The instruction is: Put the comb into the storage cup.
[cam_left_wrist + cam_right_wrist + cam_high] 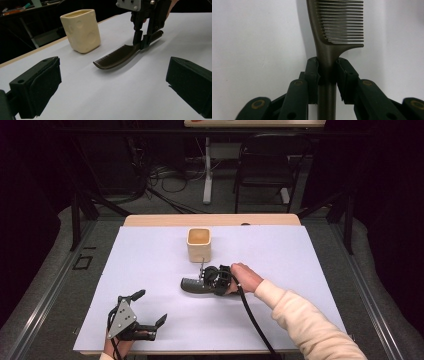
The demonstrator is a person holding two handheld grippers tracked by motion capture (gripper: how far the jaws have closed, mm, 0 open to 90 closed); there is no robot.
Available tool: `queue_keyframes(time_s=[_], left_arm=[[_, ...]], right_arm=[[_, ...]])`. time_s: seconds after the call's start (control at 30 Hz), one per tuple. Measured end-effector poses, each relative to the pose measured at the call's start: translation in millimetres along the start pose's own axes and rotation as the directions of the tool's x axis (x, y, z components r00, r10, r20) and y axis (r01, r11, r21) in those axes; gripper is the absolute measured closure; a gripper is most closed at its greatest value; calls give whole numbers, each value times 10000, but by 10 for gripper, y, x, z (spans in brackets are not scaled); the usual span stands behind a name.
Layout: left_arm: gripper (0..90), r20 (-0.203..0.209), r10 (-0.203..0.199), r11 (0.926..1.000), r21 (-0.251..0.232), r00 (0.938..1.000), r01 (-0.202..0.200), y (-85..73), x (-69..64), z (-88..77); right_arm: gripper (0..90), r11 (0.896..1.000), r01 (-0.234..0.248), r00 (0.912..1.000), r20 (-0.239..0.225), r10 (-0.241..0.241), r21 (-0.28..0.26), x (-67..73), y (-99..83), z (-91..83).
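Near the middle of the table, slightly toward its right edge, the right gripper (206, 281) stands with its jaws narrowed onto the handle of a dark comb (329, 47), pads pressing both sides just behind the toothed section. The comb (120, 55) lies flat on the white table cover (280, 255), teeth end pointing toward the left edge. Just beyond it, toward the far edge, stands a cream cup (199, 245), upright and apart from the comb. At the near left corner the left gripper (150, 309) hangs with jaws spread wide, nothing between them.

The step in hand appears to be securing and lifting the comb, probably for the cup. A sound lift would keep the grip square across the handle, raise straight up before any tilt, and hold the long toothed end clear of the cup wall, since the off-centre grasp may let it droop.
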State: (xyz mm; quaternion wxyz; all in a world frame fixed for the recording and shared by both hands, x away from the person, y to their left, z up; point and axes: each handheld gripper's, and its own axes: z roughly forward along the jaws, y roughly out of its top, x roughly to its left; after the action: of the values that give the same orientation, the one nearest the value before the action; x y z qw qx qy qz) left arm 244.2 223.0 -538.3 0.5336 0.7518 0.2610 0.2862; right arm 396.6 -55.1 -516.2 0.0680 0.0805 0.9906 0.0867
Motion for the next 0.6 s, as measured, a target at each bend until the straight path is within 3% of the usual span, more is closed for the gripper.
queue_keyframes(time_s=[0.33, 0.6], left_arm=[[0, -15, 9, 10000, 23, 10000, -9, -1, 0, 3], [0, -4, -17, 10000, 57, 10000, 17, -5, 1, 4]], right_arm=[[724, 9967, -282, 9996, -44, 280, -766, -9, -106, -133], [724, 9872, -604, 9981, -173, 584, -1479, -5, -177, -209]])
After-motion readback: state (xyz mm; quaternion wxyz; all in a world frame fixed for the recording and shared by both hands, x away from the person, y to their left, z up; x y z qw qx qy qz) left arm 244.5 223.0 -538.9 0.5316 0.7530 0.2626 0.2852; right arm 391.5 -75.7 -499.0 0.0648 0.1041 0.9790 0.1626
